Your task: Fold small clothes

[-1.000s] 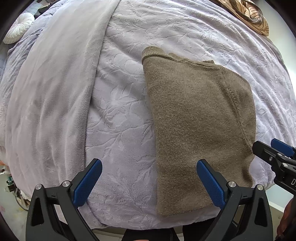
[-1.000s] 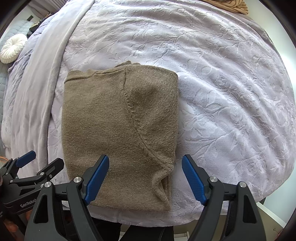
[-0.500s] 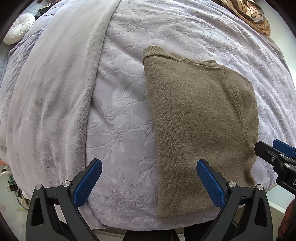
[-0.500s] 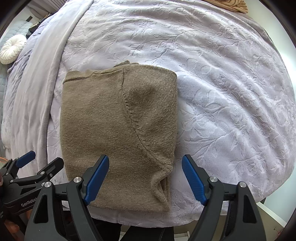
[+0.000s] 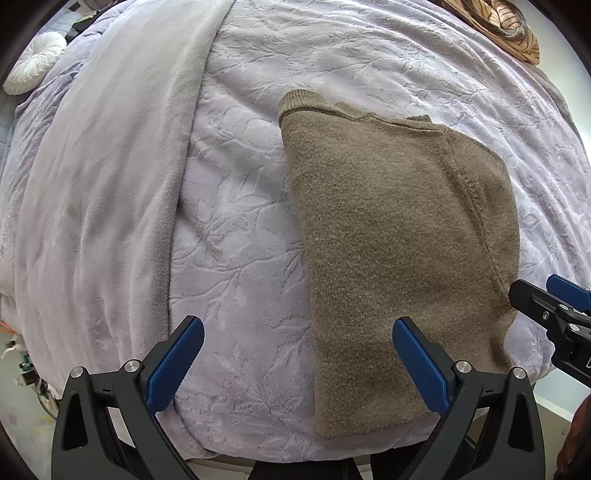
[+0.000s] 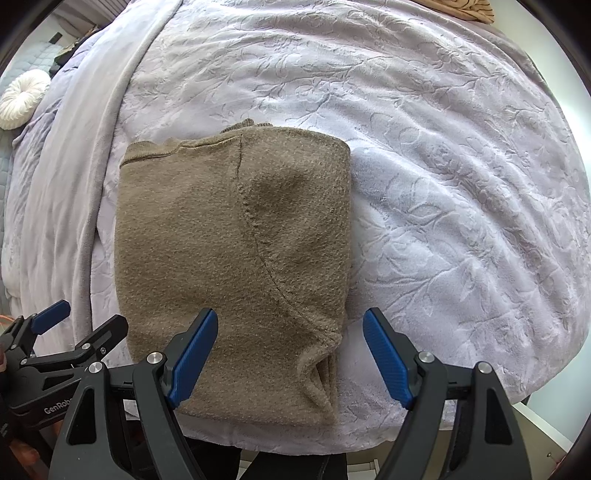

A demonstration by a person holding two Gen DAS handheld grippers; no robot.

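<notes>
An olive-brown knitted sweater (image 5: 399, 236) (image 6: 232, 251) lies folded into a rectangle on the lilac embossed bedspread (image 5: 243, 221) (image 6: 443, 184), near the bed's front edge. My left gripper (image 5: 295, 354) hangs above the sweater's left front corner, jaws wide apart, nothing between its blue pads. My right gripper (image 6: 288, 354) hovers over the sweater's right front corner, where layered folds show, and it is open too. Each gripper appears at the edge of the other's view: the right gripper (image 5: 554, 317) and the left gripper (image 6: 55, 332).
A smooth grey blanket (image 5: 103, 192) runs along the bed's left side. A round white cushion (image 5: 33, 55) sits at the far left. A striped tan garment (image 5: 502, 26) lies at the far right corner. The floor (image 5: 22, 413) shows below the bed's front edge.
</notes>
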